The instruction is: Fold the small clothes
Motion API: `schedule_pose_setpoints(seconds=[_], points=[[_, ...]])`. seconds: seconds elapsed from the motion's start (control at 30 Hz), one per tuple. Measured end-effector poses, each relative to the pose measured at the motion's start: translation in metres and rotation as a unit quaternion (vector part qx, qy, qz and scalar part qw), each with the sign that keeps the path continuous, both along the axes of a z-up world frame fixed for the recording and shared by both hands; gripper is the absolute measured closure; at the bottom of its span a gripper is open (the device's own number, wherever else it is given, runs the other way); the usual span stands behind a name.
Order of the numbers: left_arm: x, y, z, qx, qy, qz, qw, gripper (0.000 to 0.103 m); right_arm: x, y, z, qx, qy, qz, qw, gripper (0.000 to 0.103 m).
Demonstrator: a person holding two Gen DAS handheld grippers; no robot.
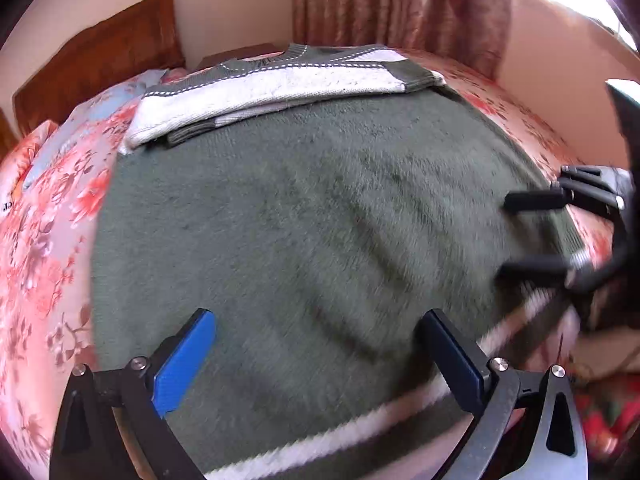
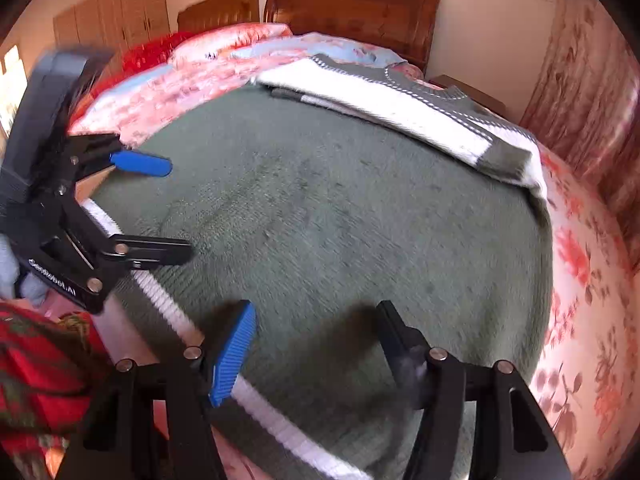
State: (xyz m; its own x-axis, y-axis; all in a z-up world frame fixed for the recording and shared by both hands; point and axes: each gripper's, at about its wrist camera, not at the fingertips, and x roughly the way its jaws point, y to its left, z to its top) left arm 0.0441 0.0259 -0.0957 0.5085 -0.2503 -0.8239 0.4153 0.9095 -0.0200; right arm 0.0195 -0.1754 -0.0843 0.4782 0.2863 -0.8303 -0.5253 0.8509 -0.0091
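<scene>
Two grippers: both are held over the near hem of one sweater (image 1: pixel 304 216); nothing is gripped by either.
Left gripper (image 1: pixel 316 336): jaws are spread wide, blue pad at 8 o'clock and dark finger at 4 o'clock in the left view; green knit is seen between them.
Right gripper (image 2: pixel 316 320): jaws are likewise spread wide, blue pad at 7 o'clock, dark finger at 5 o'clock in the right view; whether the tips touch the knit cannot be told because of blur.
Sweater: laid flat across the bedspread (image 1: pixel 52 240), filling the middle of both views; the green body is smooth.
Sleeves: a white and green band (image 1: pixel 276 80) is folded across the top, at 12 o'clock in the left view and 1 o'clock in the right view.
Near edge: a white ribbed hem stripe (image 2: pixel 172 308) is seen running under the right gripper's blue pad and out toward 6 o'clock.
Side edges: the sweater's left edge is met by floral bedspread at 9 o'clock in the left view; its right edge at 3 o'clock in the right view.
Open room: bare bedspread is shown on both sides of the sweater.
Beyond: headboard (image 2: pixel 352 8) at 12 o'clock, curtain (image 2: pixel 592 92) at 2 o'clock.
</scene>
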Motion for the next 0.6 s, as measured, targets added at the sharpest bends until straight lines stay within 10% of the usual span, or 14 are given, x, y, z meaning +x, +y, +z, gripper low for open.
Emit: schedule_pose_setpoints(seconds=[0.43, 0.6], points=[[-0.018, 0.043, 0.007, 0.008, 0.04, -0.019, 0.999, 0.0, -0.029, -0.047, 0.005, -0.016, 0.006, -0.006, 1.0, 0.04], [-0.017, 0.077, 0.022, -0.094, 0.039, 0.056, 0.9932, 0.0, -0.032, -0.064, 0.018, 0.01, 0.008, -0.056, 0.998, 0.04]])
